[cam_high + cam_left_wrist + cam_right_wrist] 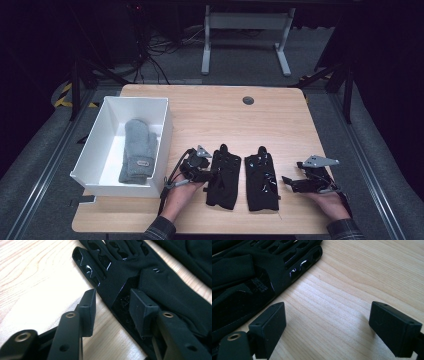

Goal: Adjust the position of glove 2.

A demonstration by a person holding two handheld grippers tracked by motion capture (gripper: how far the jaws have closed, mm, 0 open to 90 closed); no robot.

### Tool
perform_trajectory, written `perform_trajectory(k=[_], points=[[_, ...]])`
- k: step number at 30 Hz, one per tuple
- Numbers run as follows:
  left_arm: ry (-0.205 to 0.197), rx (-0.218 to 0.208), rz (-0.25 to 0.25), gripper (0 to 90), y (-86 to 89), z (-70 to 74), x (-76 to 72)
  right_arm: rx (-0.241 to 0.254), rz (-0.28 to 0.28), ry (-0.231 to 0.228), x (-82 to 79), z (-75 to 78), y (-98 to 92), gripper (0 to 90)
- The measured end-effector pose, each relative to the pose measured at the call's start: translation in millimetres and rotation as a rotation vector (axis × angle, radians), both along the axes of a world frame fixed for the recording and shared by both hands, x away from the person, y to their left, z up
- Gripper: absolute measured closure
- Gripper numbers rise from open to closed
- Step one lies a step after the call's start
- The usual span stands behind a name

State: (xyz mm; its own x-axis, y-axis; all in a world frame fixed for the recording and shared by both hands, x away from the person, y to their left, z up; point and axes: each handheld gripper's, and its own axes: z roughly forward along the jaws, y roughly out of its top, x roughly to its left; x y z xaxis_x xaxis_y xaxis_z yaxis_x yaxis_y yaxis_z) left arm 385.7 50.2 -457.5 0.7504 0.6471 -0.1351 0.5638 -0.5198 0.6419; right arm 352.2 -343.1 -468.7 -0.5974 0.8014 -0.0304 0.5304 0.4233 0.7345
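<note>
Two black gloves lie flat side by side near the table's front edge: the left glove and the right glove. My left gripper is open at the left glove's outer edge. One jaw is over bare wood and the other over the glove's cuff, with the glove's edge in the gap and no pad pressing on it. My right gripper stands wide open over bare wood just right of the right glove. A grey knitted mitten lies in the white box.
The white box sits at the wooden table's left edge, close to my left hand. A round cable grommet is set in the far middle of the tabletop. A second desk's legs and cables stand on the floor beyond.
</note>
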Motion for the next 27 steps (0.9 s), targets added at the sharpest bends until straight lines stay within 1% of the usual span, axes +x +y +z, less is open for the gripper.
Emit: perform_trajectory(k=[2,5,8,9,10,11,13,15,16,17,18,19,20,23,26,27], points=[[0.005,-0.003,-0.003,64.2,-1.7,-1.6,-0.5,0.0,0.004,0.001,0.0,0.1,0.0,15.4],[0.011,-0.01,-0.002,73.6,-3.6,-1.8,-1.6,-0.008,0.015,0.011,0.1,2.1,0.2,18.7],[0.021,-0.027,0.002,83.5,-4.0,-1.8,-1.6,-0.008,0.032,0.016,-0.7,3.8,1.0,24.4],[0.025,-0.036,0.01,86.0,-4.0,-1.9,-1.1,-0.006,0.038,0.016,-1.3,5.0,1.0,26.1],[0.025,-0.036,0.01,86.8,-4.0,-1.9,-1.1,0.003,0.042,0.014,-2.2,6.5,1.2,28.7],[0.032,-0.05,0.023,87.2,-3.0,-1.3,-0.4,0.013,0.051,0.015,-3.3,8.2,1.4,34.5],[0.037,-0.064,0.029,87.5,-1.8,0.2,0.2,0.032,0.07,0.023,-4.5,10.8,1.5,43.8],[0.033,-0.099,0.035,87.6,1.1,3.9,0.5,0.058,0.095,0.045,-4.5,13.0,2.1,57.1],[0.033,-0.099,0.035,87.6,1.1,3.9,0.5,0.055,0.104,0.047,-5.3,14.1,3.3,66.2],[0.033,-0.114,0.039,87.6,2.1,5.8,0.4,0.054,0.112,0.047,-6.1,14.8,4.9,76.1],[0.03,-0.121,0.033,87.6,4.1,8.5,0.8,0.054,0.112,0.047,-6.1,14.8,4.9,76.1],[0.026,-0.148,0.031,87.6,6.4,12.1,0.8,0.065,0.132,0.051,-7.4,16.6,7.9,87.7],[0.024,-0.162,0.029,87.6,7.5,13.3,1.2,0.068,0.141,0.055,-7.5,16.9,9.1,90.0],[0.036,-0.204,0.028,87.7,10.1,17.0,1.7,0.073,0.17,0.07,-7.4,16.1,14.5,90.0],[0.041,-0.221,0.022,87.6,10.8,19.0,1.9,0.06,0.189,0.096,-6.4,12.8,20.1,90.0],[0.044,-0.234,0.021,87.6,10.6,19.5,1.8,0.057,0.193,0.101,-6.2,12.2,21.1,90.0]])
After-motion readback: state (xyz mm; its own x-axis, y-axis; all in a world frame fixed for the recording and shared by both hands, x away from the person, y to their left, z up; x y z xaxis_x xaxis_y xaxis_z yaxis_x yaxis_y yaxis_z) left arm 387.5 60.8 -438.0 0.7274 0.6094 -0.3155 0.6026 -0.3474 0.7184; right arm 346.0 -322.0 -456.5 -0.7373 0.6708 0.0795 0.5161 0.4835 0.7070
